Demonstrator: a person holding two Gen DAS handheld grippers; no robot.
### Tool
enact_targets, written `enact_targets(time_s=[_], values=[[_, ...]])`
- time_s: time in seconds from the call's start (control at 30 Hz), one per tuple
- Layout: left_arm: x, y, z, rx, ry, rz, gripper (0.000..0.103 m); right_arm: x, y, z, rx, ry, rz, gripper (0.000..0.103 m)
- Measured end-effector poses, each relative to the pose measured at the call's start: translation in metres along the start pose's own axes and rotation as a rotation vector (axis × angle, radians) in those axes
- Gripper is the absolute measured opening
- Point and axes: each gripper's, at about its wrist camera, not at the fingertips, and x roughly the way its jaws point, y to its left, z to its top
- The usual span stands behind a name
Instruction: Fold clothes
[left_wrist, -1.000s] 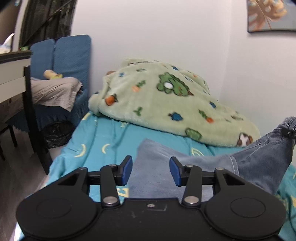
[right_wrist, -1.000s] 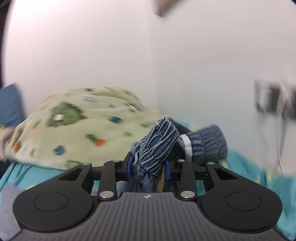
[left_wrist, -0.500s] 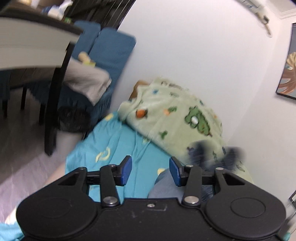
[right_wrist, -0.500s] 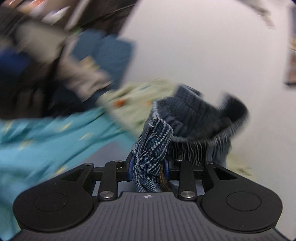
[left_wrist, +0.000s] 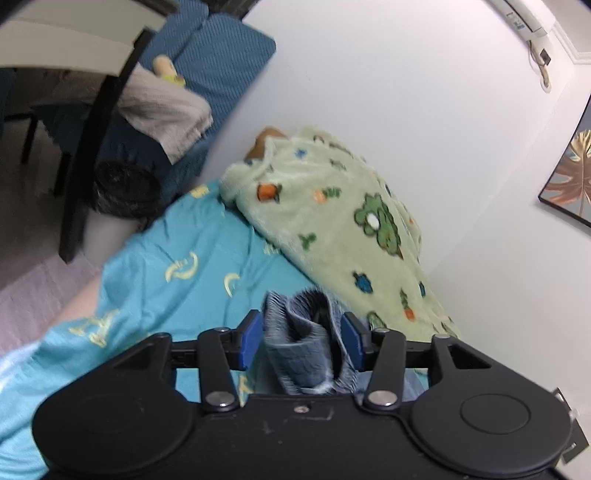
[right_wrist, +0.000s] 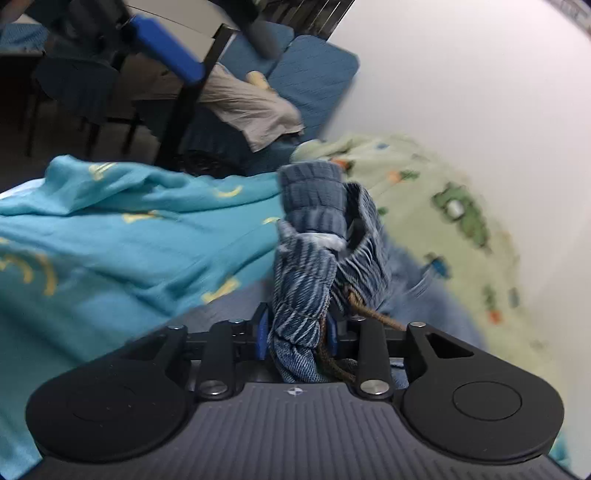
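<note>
A pair of blue denim jeans (right_wrist: 306, 280) with a ribbed cuff and a brown drawstring (right_wrist: 373, 317) hangs bunched over the teal bed sheet (right_wrist: 110, 236). My right gripper (right_wrist: 297, 332) is closed on the gathered denim, and its jaws are opening with the cloth still filling the gap. In the left wrist view a fold of the jeans (left_wrist: 303, 343) stands between the blue pads (left_wrist: 251, 339) of my left gripper (left_wrist: 301, 341). Its jaws are opening and I see no squeeze on the cloth.
A green fleece blanket (left_wrist: 343, 221) with animal prints lies along the white wall. Beyond the bed's end are a dark table leg (left_wrist: 96, 155), a black basket (left_wrist: 122, 184) and a blue chair (left_wrist: 221, 62) with beige cloth (left_wrist: 162, 114). A framed picture (left_wrist: 569, 177) hangs at the right.
Both grippers rolled and swung left toward the bed's end. The right one carried the jeans along, and denim now stands between the left jaws, which were empty before.
</note>
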Motion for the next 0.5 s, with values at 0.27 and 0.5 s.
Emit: enact_targets(time_s=[0.27,0.5], values=[[0.027,-0.015,-0.025,0.06,0.096,0.017,0.053,-0.042,-0.022,0.0,0.101,-0.083,0.098,0.084],[0.04,-0.022,-0.046,0.041,0.147,-0.003,0.053,-0.058,-0.085,-0.037,0.386,-0.087,-0.074,0.082]])
